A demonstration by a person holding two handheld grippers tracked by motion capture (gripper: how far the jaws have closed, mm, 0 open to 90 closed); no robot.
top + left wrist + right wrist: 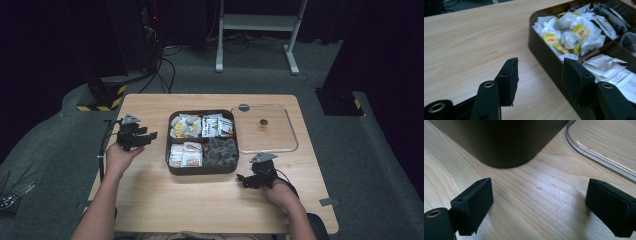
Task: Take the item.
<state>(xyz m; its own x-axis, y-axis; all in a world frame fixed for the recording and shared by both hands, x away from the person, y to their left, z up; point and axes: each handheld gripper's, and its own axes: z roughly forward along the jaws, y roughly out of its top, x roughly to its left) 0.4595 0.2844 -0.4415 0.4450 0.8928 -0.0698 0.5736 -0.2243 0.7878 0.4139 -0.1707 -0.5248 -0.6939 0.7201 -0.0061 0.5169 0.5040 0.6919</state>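
Two claws rest apart-jawed on the pale wooden tabletop (150, 200): left claw (145, 136) beside the brown compartment tray (169, 150), right claw (243, 180) below its corner, near the clear lid (292, 142); grey carpet (375, 165) surrounds.

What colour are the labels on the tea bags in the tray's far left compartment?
Yellow with a red mark, on the white tea bags; the left gripper view shows it best.

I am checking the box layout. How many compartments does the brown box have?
4. In the box, far left holds tea bags, far right printed packets, near left white sachets, near right dark items. The clear lid lies beside it.
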